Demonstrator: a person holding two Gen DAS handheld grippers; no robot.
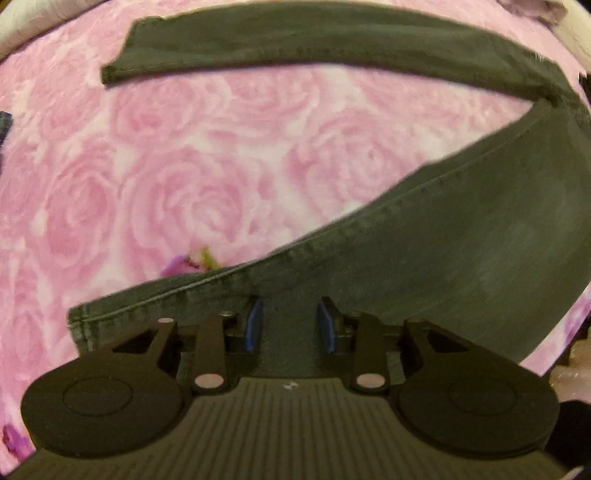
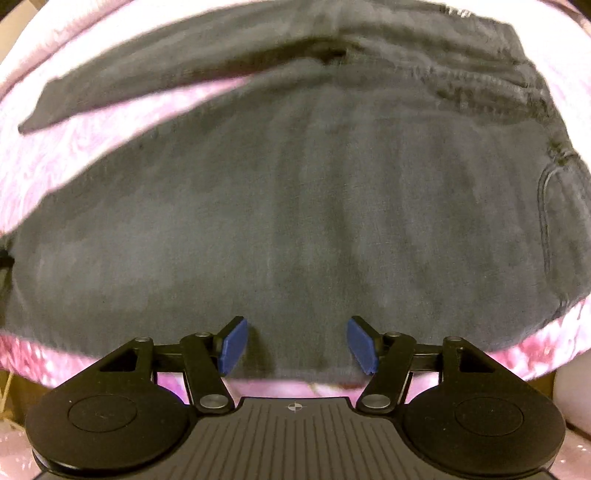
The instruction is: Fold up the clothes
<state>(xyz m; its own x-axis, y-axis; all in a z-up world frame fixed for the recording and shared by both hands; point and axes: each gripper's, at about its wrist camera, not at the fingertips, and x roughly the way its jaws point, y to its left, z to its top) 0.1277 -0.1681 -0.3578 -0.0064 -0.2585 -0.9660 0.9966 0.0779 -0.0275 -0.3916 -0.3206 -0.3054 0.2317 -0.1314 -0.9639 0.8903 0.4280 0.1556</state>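
Dark grey-green jeans (image 1: 461, 236) lie spread on a pink rose-patterned blanket (image 1: 192, 166), the two legs splayed apart. In the left wrist view the near leg runs from lower left to the right, and the far leg (image 1: 295, 40) stretches across the top. My left gripper (image 1: 291, 321) hovers open over the near leg close to its hem (image 1: 79, 325), blue pads apart with nothing between them. In the right wrist view the thigh and seat of the jeans (image 2: 295, 206) fill the frame, a back pocket (image 2: 561, 214) at the right. My right gripper (image 2: 297, 345) is open above the jeans' near edge.
The blanket (image 2: 74, 147) covers the whole surface. Another dark piece of cloth (image 1: 4, 129) pokes in at the left edge of the left wrist view. A pale purple fabric heap (image 1: 535, 9) lies at the far right corner. The bed's near edge (image 2: 280, 387) shows below the right gripper.
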